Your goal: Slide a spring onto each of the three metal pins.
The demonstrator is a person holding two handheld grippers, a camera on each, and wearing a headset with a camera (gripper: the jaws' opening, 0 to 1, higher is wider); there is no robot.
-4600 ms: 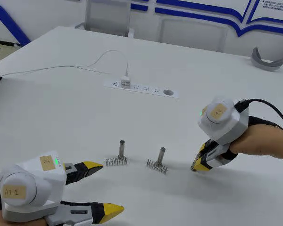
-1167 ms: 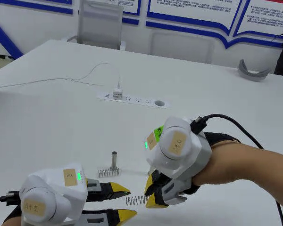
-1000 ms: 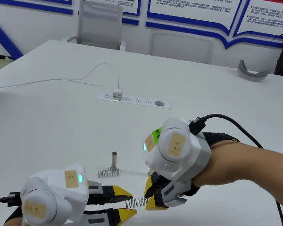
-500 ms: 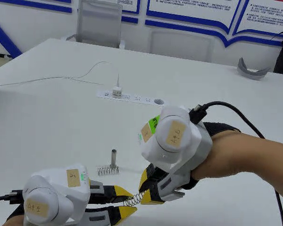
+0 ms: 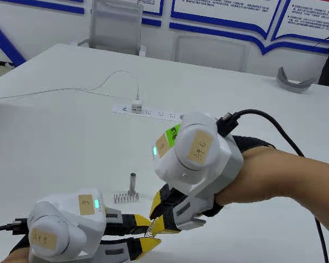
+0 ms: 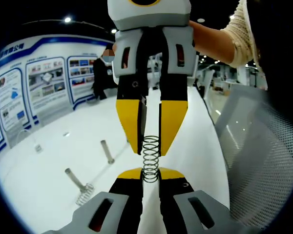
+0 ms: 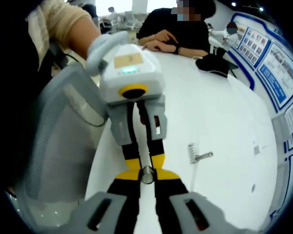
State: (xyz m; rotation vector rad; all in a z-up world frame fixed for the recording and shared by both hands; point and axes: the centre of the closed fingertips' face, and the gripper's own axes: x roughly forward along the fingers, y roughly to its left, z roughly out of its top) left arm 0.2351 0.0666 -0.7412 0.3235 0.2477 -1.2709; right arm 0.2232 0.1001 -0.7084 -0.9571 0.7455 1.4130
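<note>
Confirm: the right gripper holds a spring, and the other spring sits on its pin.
Not on it: the head view shows that other spring lying on the table beside its pin. The right gripper does hold a spring.

Head view: high above the near edge of the tabletop, facing down and toward the far edge. Left gripper view: low, looking along its own jaws, close on the right gripper opposite. Right gripper view: reversed, close on the left gripper. All three share the spring between the tips, and one pin.
</note>
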